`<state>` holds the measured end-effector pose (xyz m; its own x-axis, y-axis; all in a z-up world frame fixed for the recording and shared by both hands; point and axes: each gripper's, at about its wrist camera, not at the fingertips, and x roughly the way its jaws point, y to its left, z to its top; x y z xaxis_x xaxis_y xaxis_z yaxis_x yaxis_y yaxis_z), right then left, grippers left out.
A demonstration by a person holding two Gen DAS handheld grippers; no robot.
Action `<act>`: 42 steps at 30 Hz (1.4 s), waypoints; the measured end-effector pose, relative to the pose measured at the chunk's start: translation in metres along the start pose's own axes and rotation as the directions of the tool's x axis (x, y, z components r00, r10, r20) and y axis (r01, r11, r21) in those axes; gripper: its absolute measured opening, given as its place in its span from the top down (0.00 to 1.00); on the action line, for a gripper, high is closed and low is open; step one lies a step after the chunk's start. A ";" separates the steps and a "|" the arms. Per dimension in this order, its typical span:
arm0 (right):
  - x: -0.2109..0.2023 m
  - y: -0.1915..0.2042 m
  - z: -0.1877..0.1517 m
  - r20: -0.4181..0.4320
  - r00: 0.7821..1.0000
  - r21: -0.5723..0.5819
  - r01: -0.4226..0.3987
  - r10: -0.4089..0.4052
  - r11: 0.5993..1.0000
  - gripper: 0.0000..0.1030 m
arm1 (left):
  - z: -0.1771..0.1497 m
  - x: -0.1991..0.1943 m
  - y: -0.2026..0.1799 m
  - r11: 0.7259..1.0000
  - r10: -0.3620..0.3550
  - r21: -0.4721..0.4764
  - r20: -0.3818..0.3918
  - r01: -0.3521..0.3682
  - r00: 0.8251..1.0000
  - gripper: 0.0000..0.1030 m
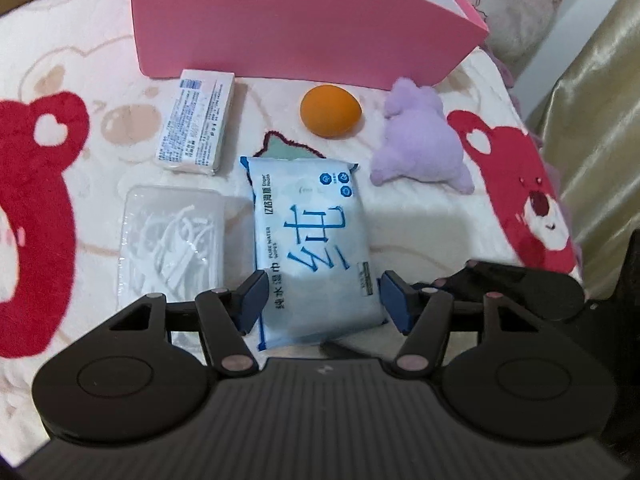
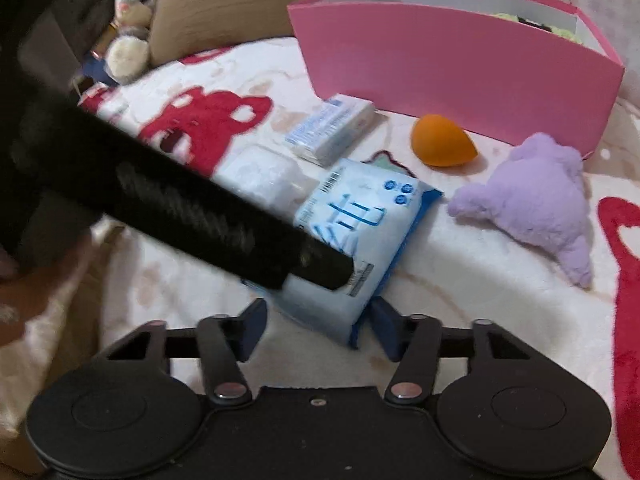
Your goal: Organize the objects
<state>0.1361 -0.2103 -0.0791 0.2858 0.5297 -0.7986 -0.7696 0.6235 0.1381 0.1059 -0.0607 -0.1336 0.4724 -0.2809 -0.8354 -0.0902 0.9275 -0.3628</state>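
Wet wipes pack (image 1: 316, 248) lies dead ahead of left gripper (image 1: 320, 300), long axis along fingers; jaws wide, straddling its near end, gripping nothing; right gripper (image 2: 318, 330) equally near, open, empty.

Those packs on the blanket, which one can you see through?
The clear plastic box left of the wet wipes pack: white sticks show inside. The wipes and the small white box are opaque.

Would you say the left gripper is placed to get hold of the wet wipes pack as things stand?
Probably yes. The left gripper is open with its blue pads either side of the wet wipes pack, nothing between them. The right gripper straddles the pack's near corner too, so the two may crowd each other.
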 end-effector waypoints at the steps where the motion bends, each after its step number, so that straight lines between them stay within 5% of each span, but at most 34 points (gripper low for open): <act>1: -0.001 -0.001 0.000 0.002 1.000 0.006 -0.005 0.005 1.000 0.57 | 0.001 0.001 0.000 1.000 0.009 -0.007 -0.004 -0.009 1.000 0.42; 11: -0.017 -0.008 -0.003 0.010 0.999 0.016 0.033 -0.033 0.999 0.92 | -0.002 0.009 -0.001 0.999 0.045 -0.020 0.026 -0.045 0.999 0.34; 14: -0.020 -0.014 -0.004 0.013 0.999 0.028 0.032 -0.032 0.999 0.94 | -0.003 0.014 -0.003 0.999 0.031 -0.017 0.014 -0.031 0.999 0.29; 18: -0.018 -0.022 -0.003 0.012 1.000 0.074 0.006 -0.007 0.997 0.82 | -0.005 0.021 -0.001 0.999 0.018 -0.044 0.022 -0.017 1.000 0.26; 23: -0.008 -0.014 0.000 0.019 1.000 -0.006 0.005 -0.005 1.000 0.76 | -0.002 0.022 0.000 0.998 -0.010 -0.064 0.053 0.013 0.999 0.23; 28: -0.014 -0.015 0.000 0.029 1.000 0.010 -0.012 0.011 1.000 0.71 | -0.005 0.018 0.005 0.996 -0.011 -0.086 0.061 0.016 0.998 0.46; 32: -0.026 -0.020 -0.002 0.002 1.000 0.019 0.017 -0.017 1.000 0.62 | -0.006 0.018 0.018 0.968 -0.137 -0.207 0.026 0.140 0.990 0.62; 33: -0.028 -0.021 -0.003 -0.014 0.999 0.023 0.037 -0.037 0.999 0.62 | -0.006 0.020 0.020 0.964 -0.146 -0.222 0.022 0.147 0.989 0.73; 42: -0.014 -0.045 -0.005 -0.004 1.000 0.158 -0.024 0.025 0.987 0.48 | -0.007 0.025 0.015 0.976 -0.094 -0.195 0.048 0.101 0.994 0.73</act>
<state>0.1639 -0.2483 -0.0770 0.2646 0.5426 -0.7972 -0.6764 0.6937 0.2476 0.1103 -0.0556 -0.1623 0.5202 -0.3542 -0.7771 -0.2110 0.8284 -0.5188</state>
